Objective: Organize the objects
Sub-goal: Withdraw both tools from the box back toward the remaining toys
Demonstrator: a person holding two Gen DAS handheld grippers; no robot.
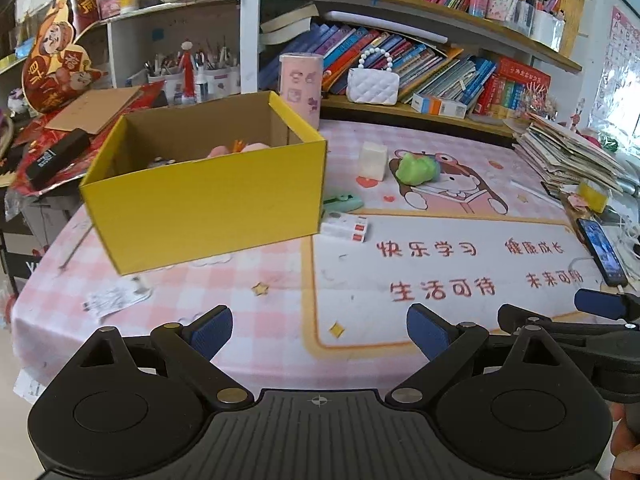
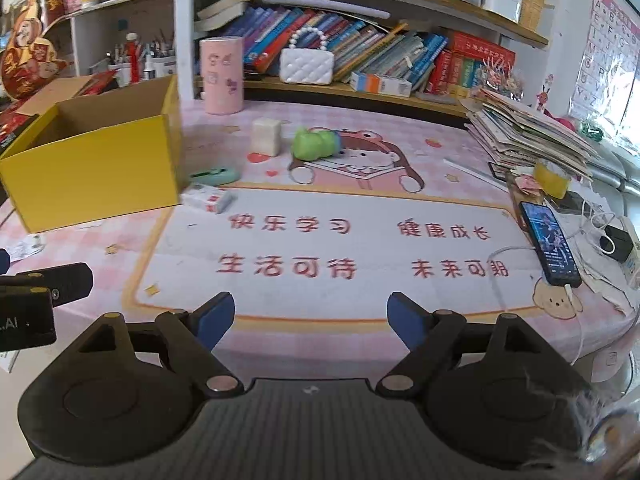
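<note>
Left wrist view: left gripper (image 1: 319, 334) jaws wide, empty. Yellow box (image 1: 208, 204) lies ahead-left; green toy (image 1: 416, 169) and white cube (image 1: 373, 161) ahead-right.

Right wrist view: right gripper (image 2: 310, 318) wide, empty. Green toy (image 2: 316, 143) lies straight ahead; box (image 2: 96, 168) far left.

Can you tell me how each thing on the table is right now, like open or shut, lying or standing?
yellow box: open, toys inside
left gripper: open, empty
right gripper: open, empty
phone: screen lit, cable plugged in
white cube: upright on the mat
green plush toy: lying loose
pink canister: standing upright
mint green tool: lying flat beside the box
</note>
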